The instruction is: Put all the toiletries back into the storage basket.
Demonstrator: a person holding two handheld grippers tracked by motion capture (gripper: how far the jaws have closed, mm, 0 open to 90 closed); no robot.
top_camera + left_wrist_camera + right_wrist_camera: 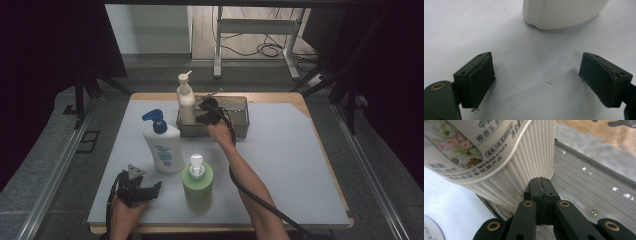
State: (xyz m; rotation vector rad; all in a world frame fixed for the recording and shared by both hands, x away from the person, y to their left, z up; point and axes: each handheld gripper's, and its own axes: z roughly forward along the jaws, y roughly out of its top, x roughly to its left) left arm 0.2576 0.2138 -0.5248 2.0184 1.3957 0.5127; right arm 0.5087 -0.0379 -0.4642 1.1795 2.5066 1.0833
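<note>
The left gripper rests near the table's front edge, just left of the white bottle with the blue pump, its jaws wide apart with nothing between them; in the left gripper view the base of that bottle stands just ahead on the white mat. Right of it stands a green pump bottle. Further back, the cream pump bottle stands upright at the left end of the clear tray. The right gripper presses its jaws, closed together, against the ribbed lower side of that bottle.

The bottle looks like stiff, smooth plastic, top-heavy under its pump and probably slippery; the ribbed waist seems the surest place to grip. How full it is cannot be told, and its base is hidden behind the tray wall.
</note>
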